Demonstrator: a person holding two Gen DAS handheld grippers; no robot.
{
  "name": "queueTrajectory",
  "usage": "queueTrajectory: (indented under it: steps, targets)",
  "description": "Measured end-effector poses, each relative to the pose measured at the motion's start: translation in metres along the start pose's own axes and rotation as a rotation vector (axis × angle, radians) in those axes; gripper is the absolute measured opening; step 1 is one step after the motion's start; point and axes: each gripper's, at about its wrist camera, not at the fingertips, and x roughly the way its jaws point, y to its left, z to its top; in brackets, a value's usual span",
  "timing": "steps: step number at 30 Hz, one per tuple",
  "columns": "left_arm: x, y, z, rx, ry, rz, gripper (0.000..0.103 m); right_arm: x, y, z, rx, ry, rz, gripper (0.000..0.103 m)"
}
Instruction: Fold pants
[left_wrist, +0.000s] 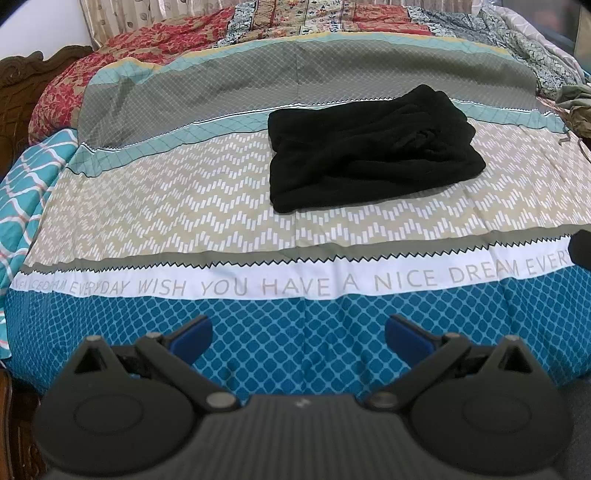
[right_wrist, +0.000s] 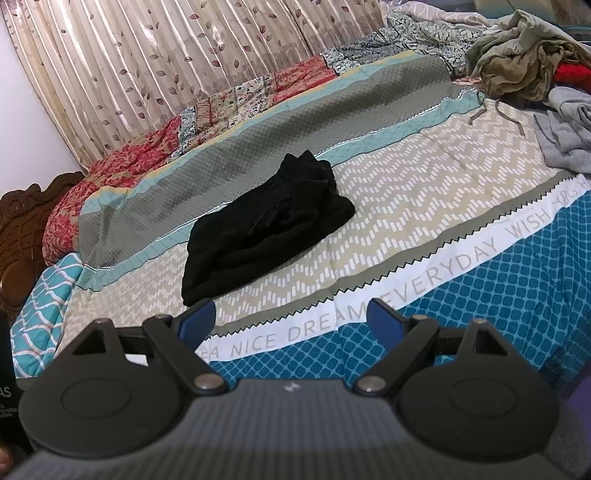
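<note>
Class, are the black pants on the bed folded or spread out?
Folded: the pants lie as a compact, layered rectangle on the bedspread, no legs extended.

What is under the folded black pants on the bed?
The black pants lie on the patterned bedspread, across its beige zigzag band and the teal stripe behind it. Whatever lies directly beneath the bundle is covered and cannot be seen.
</note>
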Motion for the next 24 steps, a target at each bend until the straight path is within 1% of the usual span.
queueTrajectory:
  steps: [18,24]
  targets:
    - [0.0045,0.0014,-0.0022,0.0,0.028,-0.007,0.103,0.002,-0.0018,-0.0023,0.009,0.014,-0.003,0.09]
    - [0.0046,0.0013,-0.0027,0.01,0.018,-0.015,0.103,0.0029,-0.0013,-0.0035,0.008,0.018,-0.005,0.09]
